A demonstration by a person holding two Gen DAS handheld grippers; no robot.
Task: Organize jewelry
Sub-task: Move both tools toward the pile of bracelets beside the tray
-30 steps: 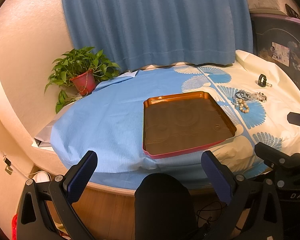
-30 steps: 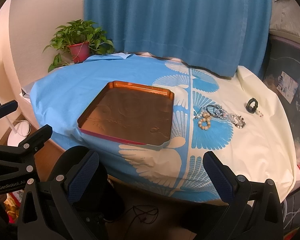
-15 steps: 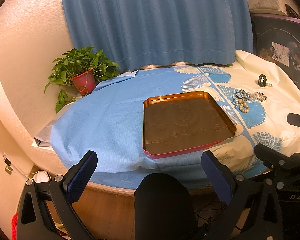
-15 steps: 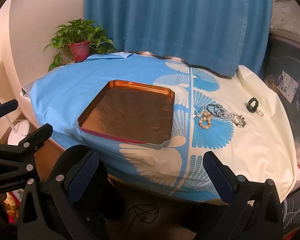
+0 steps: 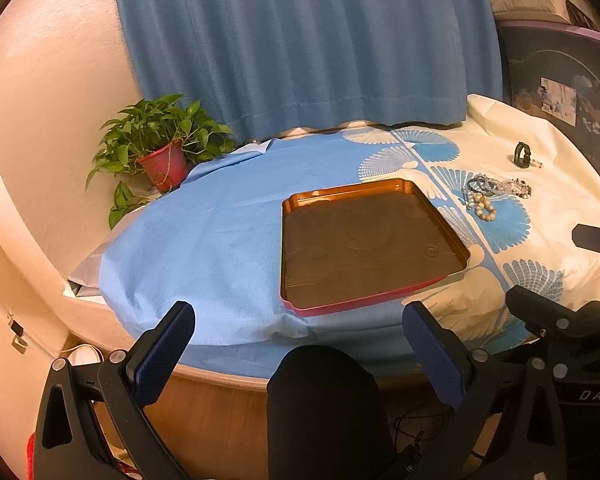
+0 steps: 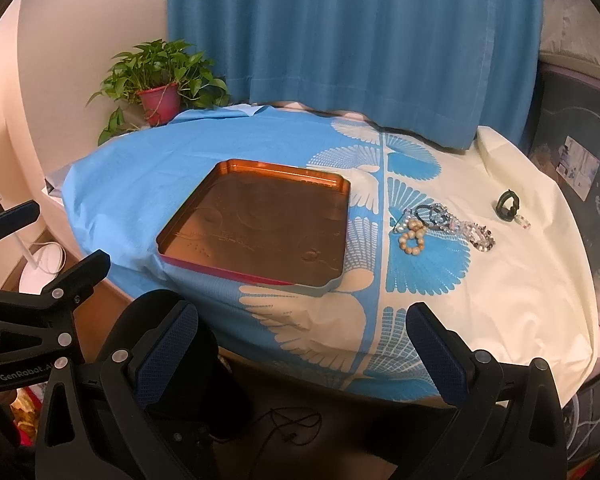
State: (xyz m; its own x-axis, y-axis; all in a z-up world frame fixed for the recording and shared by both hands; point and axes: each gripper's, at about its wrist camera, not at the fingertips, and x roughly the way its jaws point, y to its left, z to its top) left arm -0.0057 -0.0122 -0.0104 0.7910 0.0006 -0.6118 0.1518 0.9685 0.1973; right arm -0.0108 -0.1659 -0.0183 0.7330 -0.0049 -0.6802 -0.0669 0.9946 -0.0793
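Note:
A copper-brown tray (image 5: 296, 216) (image 6: 236, 168) with a red outer rim lies empty on the clothed table. To its right sits a pile of bracelets (image 5: 496, 192) (image 6: 448, 226), with a cream bead bracelet (image 6: 411, 238) at its near side. A dark ring-like piece (image 5: 521, 155) (image 6: 508, 205) lies farther right, apart from the pile. My left gripper (image 5: 298, 334) is open and empty, held below the table's front edge. My right gripper (image 6: 302, 330) is also open and empty, low before the table. The right gripper's black frame shows in the left wrist view at the right edge.
A potted green plant (image 5: 160, 148) (image 6: 158, 80) stands at the table's back left against the wall. A blue curtain (image 6: 360, 40) hangs behind. The person's dark knee (image 5: 324, 404) sits below the table edge. Dark furniture (image 6: 580, 160) is at the right.

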